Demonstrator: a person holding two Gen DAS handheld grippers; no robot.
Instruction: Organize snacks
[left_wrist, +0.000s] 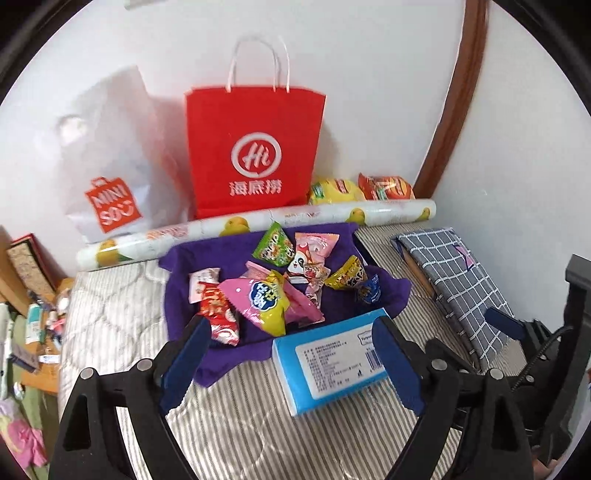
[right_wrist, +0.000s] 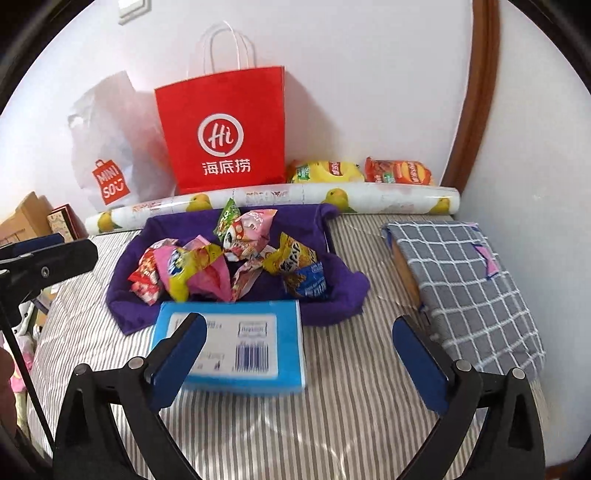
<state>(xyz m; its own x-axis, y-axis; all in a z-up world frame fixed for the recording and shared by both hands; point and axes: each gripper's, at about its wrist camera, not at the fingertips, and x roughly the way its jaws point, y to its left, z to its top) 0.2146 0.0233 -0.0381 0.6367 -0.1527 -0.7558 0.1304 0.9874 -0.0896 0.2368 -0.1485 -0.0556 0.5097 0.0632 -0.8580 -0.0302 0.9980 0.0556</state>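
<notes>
Several small snack packets (left_wrist: 273, 291) (right_wrist: 225, 262) lie piled on a purple cloth (left_wrist: 195, 254) (right_wrist: 332, 291) on the striped bed. A red paper bag (left_wrist: 255, 151) (right_wrist: 221, 129) stands against the wall behind them, with a white Miniso bag (left_wrist: 110, 177) (right_wrist: 110, 158) to its left. Two chip bags, yellow (left_wrist: 334, 190) (right_wrist: 325, 171) and orange (left_wrist: 386, 186) (right_wrist: 399, 171), lie by the wall at its right. A blue box (left_wrist: 332, 365) (right_wrist: 236, 347) lies in front of the cloth. My left gripper (left_wrist: 291, 336) is open and empty above the box and cloth edge. My right gripper (right_wrist: 299, 332) is open and empty over the box and bedding.
A printed paper roll (left_wrist: 258, 225) (right_wrist: 273, 201) lies along the wall behind the cloth. A grey checked bundle (left_wrist: 454, 280) (right_wrist: 465, 280) lies at the right. The bed's left edge drops to floor clutter (left_wrist: 33, 332). A brown curved frame (left_wrist: 454, 99) (right_wrist: 476, 99) runs up the wall.
</notes>
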